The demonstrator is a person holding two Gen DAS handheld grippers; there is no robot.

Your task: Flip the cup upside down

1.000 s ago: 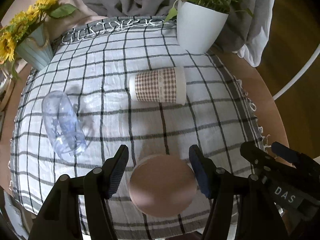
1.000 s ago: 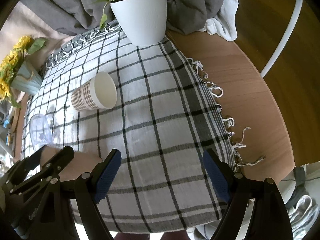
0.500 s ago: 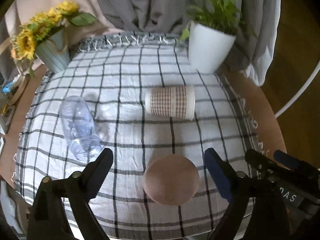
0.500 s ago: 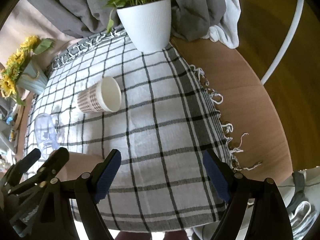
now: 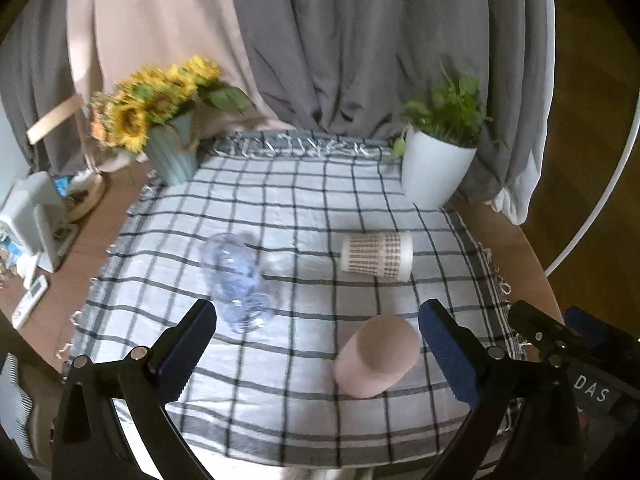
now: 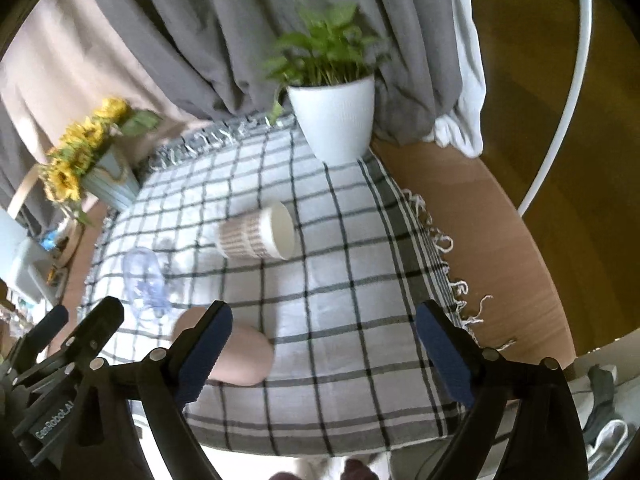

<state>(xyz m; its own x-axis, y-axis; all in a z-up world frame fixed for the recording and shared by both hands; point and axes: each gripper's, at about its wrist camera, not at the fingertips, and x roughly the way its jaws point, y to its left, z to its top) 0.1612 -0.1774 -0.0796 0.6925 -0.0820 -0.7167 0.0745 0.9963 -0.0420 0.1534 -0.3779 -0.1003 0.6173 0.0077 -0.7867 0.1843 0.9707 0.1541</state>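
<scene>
My left tongs [image 5: 316,344] are spread wide and released, with nothing between the blue pads. The pink cup [image 5: 376,356] stands mouth-down on the checked cloth [image 5: 280,216], near the desk's front edge; its closed bottom faces up and it sits just inside my right-hand pad, not touching it as far as I can tell. From the right wrist view the same pink cup [image 6: 240,356] shows partly behind my right tongs' left finger, low on the left side.

My right tongs [image 6: 320,344] are released too, jaws far apart over bare cloth, holding nothing.

Farther back a paper cup [image 5: 376,256] with a brown check pattern lies on its side, its open mouth toward the right. To its left a clear plastic cup [image 5: 236,280] also lies on its side. A white plant pot [image 5: 436,172] stands at the far right corner of the cloth, and a pot of sunflowers [image 5: 172,152] at the far left. The wooden desk [image 6: 480,216] shows bare to the right of the cloth's fringe.
</scene>
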